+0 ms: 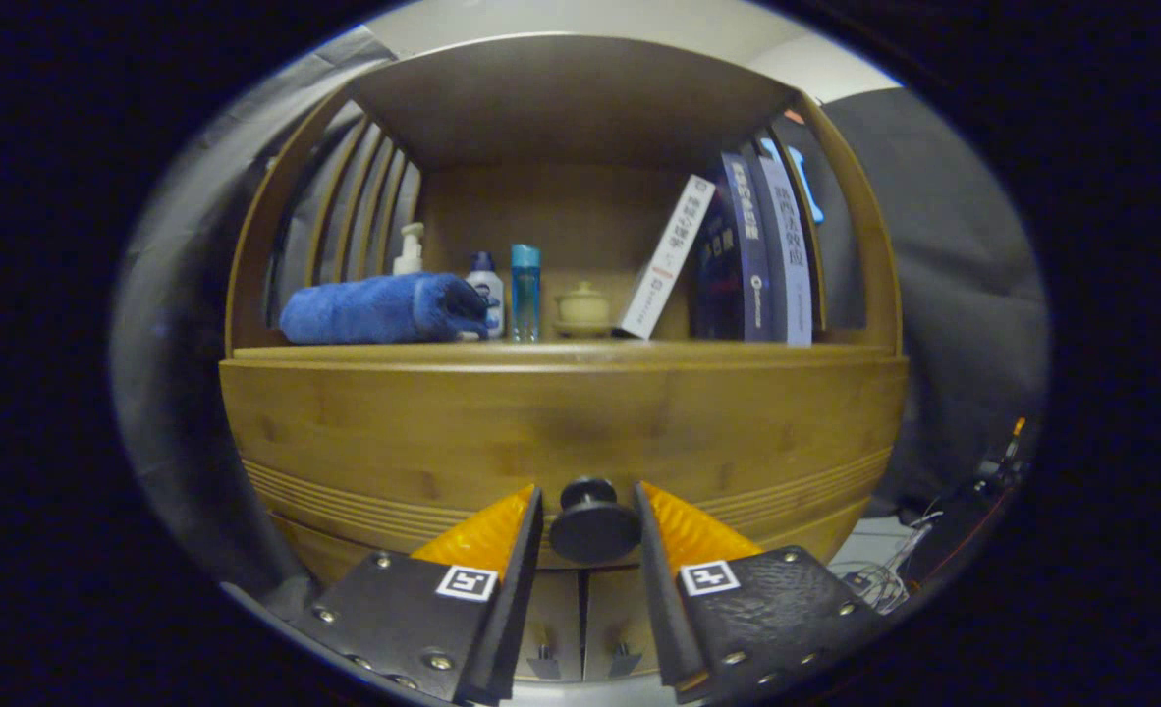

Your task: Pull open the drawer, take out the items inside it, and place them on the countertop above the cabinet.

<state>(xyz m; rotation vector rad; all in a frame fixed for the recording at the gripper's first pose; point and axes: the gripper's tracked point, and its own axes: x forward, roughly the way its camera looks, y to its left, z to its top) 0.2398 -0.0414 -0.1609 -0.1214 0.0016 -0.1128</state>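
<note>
Up close, the hand-held gripper (590,530) has its fingers spread to either side of the dark round knob (594,525) on the closed wooden drawer (561,432), not visibly pressing it. On the counter (561,353) above: a rolled blue towel (384,308) at left, small bottles (525,291), a lidded jar (582,308), leaning books (738,255) at right

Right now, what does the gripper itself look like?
The gripper has two wedge-shaped jaws tapering forward, their inner faces ribbed. Each sits on a flat dark plate fastened with round silver screws, and each plate carries a small square black-and-white marker. The right plate looks pebbled.
</note>
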